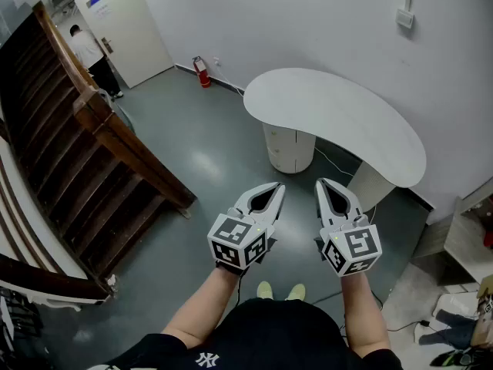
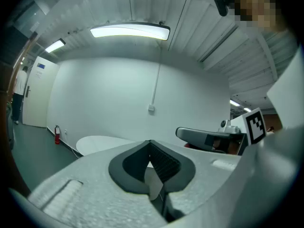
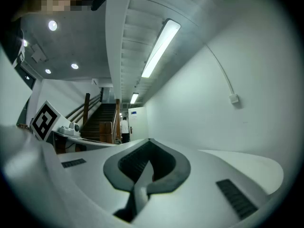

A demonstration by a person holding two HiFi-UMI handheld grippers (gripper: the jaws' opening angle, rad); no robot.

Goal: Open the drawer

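- Left gripper [image 1: 271, 191]: jaws together, empty.
- Right gripper [image 1: 325, 188]: likewise closed (empty too).
- Both well apart from the white bench [image 1: 331, 108] and drawer unit [image 1: 289, 149] beneath.

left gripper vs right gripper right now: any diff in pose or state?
Heading: in the head view the left gripper slants toward the right and the right gripper slightly toward the left, so their tips converge.
Outlook: the left gripper view faces the white table; the right gripper view faces the staircase and a door.
Shared: both are shut, empty, and held in the air short of the drawer unit.
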